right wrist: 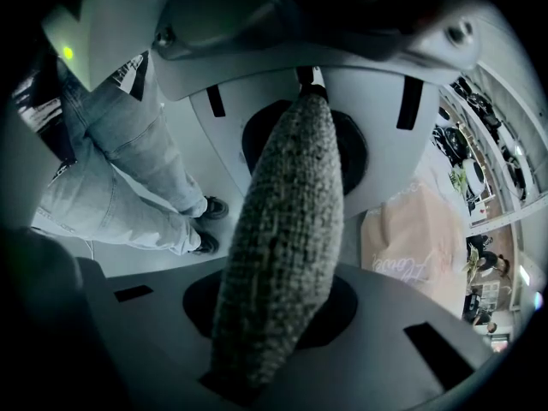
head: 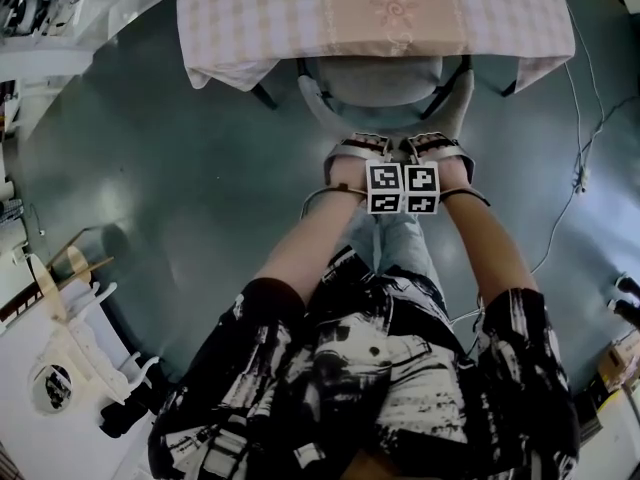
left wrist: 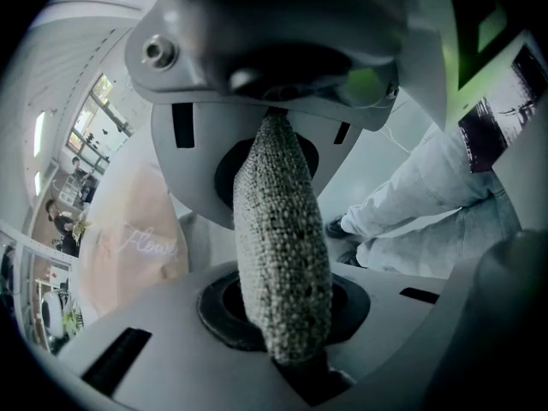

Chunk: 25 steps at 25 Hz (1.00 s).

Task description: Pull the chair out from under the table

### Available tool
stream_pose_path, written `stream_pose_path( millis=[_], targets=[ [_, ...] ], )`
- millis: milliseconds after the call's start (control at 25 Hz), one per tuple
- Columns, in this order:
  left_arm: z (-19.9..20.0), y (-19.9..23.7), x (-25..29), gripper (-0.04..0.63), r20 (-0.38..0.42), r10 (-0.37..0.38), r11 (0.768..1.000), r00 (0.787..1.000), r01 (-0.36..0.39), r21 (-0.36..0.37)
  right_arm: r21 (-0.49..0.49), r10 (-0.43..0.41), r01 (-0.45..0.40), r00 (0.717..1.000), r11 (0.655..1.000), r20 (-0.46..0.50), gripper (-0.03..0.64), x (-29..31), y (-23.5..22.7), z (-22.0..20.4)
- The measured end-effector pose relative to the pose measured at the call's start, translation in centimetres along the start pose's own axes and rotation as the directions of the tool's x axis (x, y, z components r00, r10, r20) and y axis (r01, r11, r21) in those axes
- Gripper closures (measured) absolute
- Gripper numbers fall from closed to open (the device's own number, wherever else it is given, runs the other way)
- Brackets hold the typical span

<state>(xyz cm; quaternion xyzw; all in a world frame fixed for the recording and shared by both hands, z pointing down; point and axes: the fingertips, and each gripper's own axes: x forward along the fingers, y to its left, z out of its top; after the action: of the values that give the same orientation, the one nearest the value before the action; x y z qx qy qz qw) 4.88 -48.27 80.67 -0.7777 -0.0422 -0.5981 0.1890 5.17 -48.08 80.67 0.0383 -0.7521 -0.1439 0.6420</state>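
The grey chair (head: 380,80) stands with its seat partly under the table (head: 240,28), which has a pink checked cloth. Its curved backrest (head: 325,108) faces me. My left gripper (head: 368,150) and right gripper (head: 428,148) sit side by side on the top edge of the backrest. In the left gripper view the left gripper (left wrist: 282,255) is shut on the grey woven backrest edge (left wrist: 278,229). The right gripper view shows the right gripper (right wrist: 282,255) clamped the same way on that woven edge (right wrist: 287,229).
My legs (head: 395,233) stand right behind the chair. A white cable (head: 575,183) trails over the grey floor at the right. White furniture with a wooden rack (head: 60,308) fills the lower left. Shelving (head: 40,8) stands at the far left.
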Motion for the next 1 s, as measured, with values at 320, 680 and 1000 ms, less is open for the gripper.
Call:
stream_pose_path(
  millis=[320,680,1000],
  targets=[
    [1.0,-4.0,-1.0,0.540,0.004,-0.009,1.000,1.000,0.009,0.017,0.024,-0.002,0.003,1.000,1.000,-0.008,0.552,-1.1,3.9,1.2],
    [2.9,-9.8,-2.3,0.541,-0.002,0.000,1.000,1.000,0.000,-0.017,0.003,0.003,-0.003,1.000,1.000,-0.001,0.557,-2.8,9.7,2.5],
    [4.7,-15.1,-2.8,0.541,0.000,0.007,0.999,1.000,-0.007,-0.045,-0.010,0.009,-0.009,1.000,1.000,0.011,0.560,-3.8,14.9,3.6]
  ],
)
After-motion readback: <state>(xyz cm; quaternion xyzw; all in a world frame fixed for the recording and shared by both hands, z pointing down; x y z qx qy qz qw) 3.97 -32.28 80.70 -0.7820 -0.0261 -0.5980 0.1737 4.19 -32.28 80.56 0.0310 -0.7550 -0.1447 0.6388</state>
